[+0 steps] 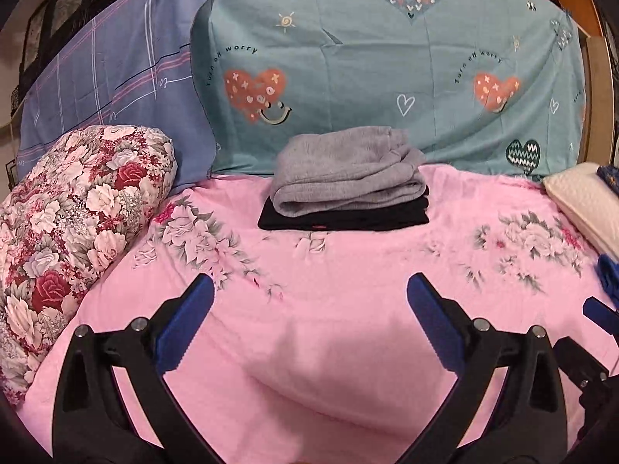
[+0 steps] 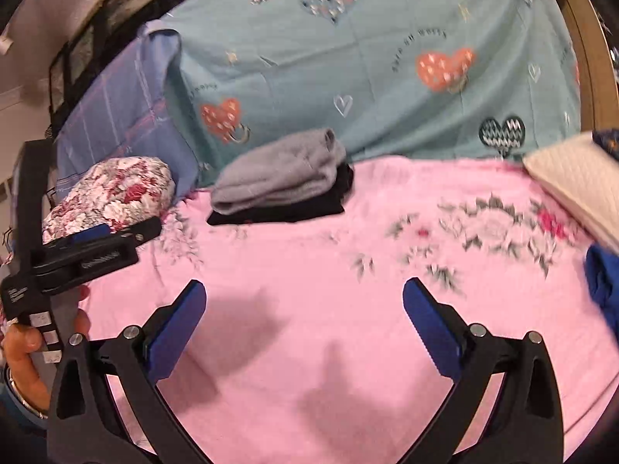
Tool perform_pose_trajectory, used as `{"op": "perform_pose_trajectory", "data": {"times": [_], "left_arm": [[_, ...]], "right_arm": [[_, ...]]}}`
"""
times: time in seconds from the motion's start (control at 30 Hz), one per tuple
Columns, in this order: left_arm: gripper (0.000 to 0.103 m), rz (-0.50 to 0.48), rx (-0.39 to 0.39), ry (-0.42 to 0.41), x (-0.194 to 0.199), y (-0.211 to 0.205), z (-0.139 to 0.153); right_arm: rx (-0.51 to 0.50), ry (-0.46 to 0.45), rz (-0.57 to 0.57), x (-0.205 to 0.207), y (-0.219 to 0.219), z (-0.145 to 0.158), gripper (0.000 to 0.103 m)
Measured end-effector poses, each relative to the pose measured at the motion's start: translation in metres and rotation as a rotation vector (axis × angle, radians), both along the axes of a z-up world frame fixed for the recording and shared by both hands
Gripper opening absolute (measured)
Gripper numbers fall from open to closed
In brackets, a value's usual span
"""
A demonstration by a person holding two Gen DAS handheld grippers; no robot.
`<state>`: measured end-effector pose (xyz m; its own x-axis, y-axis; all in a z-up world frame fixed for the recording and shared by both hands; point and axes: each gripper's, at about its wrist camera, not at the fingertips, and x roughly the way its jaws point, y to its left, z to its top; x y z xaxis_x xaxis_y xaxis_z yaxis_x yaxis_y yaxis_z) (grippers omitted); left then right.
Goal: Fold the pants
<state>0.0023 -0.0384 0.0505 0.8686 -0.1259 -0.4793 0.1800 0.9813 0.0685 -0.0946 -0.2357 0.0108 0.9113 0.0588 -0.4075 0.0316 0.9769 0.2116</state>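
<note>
Folded grey pants (image 1: 344,172) (image 2: 278,176) lie on top of a folded black garment (image 1: 344,214) (image 2: 286,208) at the far side of the pink floral bedspread (image 1: 329,328) (image 2: 329,328). My left gripper (image 1: 309,284) hovers over the bare pink cloth, well short of the stack, jaws wide open with nothing between them. My right gripper (image 2: 303,288) is likewise open and empty, to the right of the left one. In the right wrist view a hand holds the left gripper's body at the left edge. A crumpled blue garment (image 2: 603,286) (image 1: 607,270) lies at the right edge.
A rolled floral quilt (image 1: 77,232) (image 2: 112,193) lies at the left. A blue checked pillow (image 1: 116,77) and a teal heart-print sheet (image 1: 387,58) stand behind the stack. A cream pillow (image 1: 580,201) (image 2: 572,185) sits at the right, near a wooden bed frame (image 2: 588,46).
</note>
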Motion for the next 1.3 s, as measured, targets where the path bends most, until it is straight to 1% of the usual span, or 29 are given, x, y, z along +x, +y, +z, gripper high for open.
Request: {"op": "perform_pose_trajectory", "data": {"times": [0.1,0.2,0.27,0.37,0.6,0.7,0.9,1.3], "left_arm": [[0.101,-0.010,0.020,0.045,0.005,-0.004,-0.007],[0.101,-0.027,0.006,0.073,0.007,-0.005,-0.011],[0.101,-0.020,0.011,0.081,0.008,-0.005,-0.013],[0.101,-0.007,0.018,0.078,0.009,-0.006,-0.015],[0.101,0.012,0.050,0.061,0.007,-0.009,-0.016],[0.101,0.006,0.046,0.071,0.008,-0.010,-0.017],[0.101,0.008,0.060,0.055,0.005,-0.012,-0.017],[0.101,0.003,0.058,0.060,0.005,-0.013,-0.017]], "right_arm": [[-0.016,0.057,0.009,0.006,0.006,-0.013,0.102],[-0.043,0.076,0.039,0.008,0.016,-0.018,0.102],[-0.055,0.081,0.054,0.007,0.021,-0.019,0.102],[-0.061,0.092,0.067,0.007,0.023,-0.023,0.102],[-0.029,0.099,0.061,0.007,0.020,-0.023,0.102],[-0.019,0.111,0.062,0.008,0.019,-0.025,0.102],[-0.017,0.127,0.072,0.011,0.021,-0.027,0.102],[-0.018,0.134,0.076,0.012,0.021,-0.028,0.102]]}}
